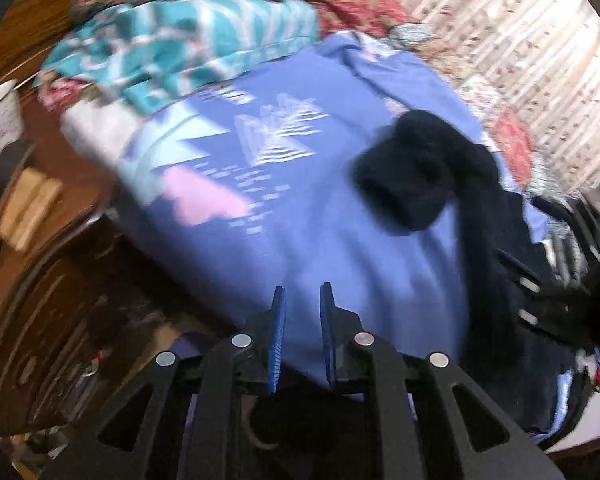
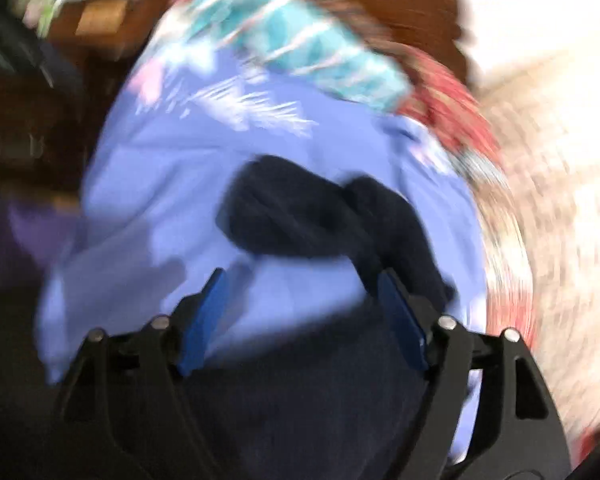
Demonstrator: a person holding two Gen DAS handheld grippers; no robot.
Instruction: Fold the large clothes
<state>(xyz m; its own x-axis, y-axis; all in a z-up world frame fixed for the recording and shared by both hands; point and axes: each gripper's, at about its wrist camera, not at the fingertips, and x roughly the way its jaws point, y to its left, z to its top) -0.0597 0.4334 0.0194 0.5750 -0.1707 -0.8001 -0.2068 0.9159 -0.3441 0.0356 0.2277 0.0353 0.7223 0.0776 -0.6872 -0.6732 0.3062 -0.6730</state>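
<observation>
A dark navy garment (image 1: 424, 168) lies bunched on a periwinkle blue printed cloth (image 1: 284, 184) and trails off to the right. My left gripper (image 1: 303, 292) hovers over the blue cloth's near edge, its blue pads a narrow gap apart with nothing seen between them. In the right wrist view, blurred by motion, my right gripper (image 2: 302, 276) is open wide just above the navy garment (image 2: 300, 208), which runs under its right finger (image 2: 400, 308). The blue cloth (image 2: 172, 184) spreads beneath. The right gripper's body also shows in the left wrist view (image 1: 548, 300) at the right edge.
A teal patterned cloth (image 1: 188, 52) and a red floral cloth (image 1: 360, 4) are piled at the far side. A pale patterned curtain (image 1: 520, 48) hangs to the right. Dark wooden furniture (image 1: 40, 300) and a box (image 1: 28, 208) stand at the left.
</observation>
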